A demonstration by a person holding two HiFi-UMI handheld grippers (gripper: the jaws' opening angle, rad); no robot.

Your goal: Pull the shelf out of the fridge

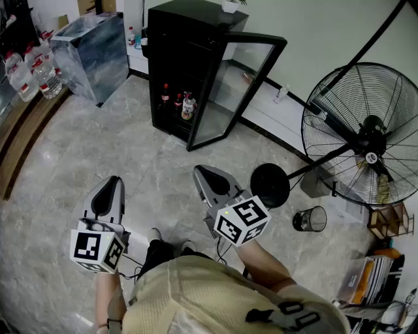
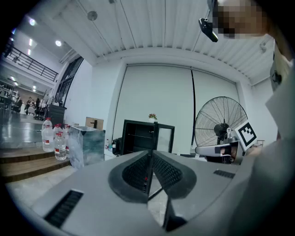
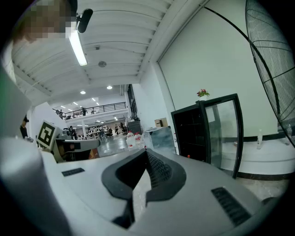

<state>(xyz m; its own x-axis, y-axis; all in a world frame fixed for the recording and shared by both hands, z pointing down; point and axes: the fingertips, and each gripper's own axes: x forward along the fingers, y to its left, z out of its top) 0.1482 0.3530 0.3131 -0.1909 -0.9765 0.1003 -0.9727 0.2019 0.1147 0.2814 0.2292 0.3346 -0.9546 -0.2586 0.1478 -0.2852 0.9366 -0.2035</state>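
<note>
Both jaw pairs closed, empty: left gripper [image 1: 112, 181], right gripper [image 1: 200, 172], well short of open fridge [image 1: 194, 19]

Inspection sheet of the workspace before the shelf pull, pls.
Surface: marble floor.
Job's things: fridge with its door open; shelf inside, faint; bottles at the bottom.
Clutter: fan and bin on the right; water bottles on the left.
Grippers: left gripper and right gripper shut, empty, well short of the fridge.
Cables: thin cable below the left gripper.
Surroundings: white wall behind the fridge.
</note>
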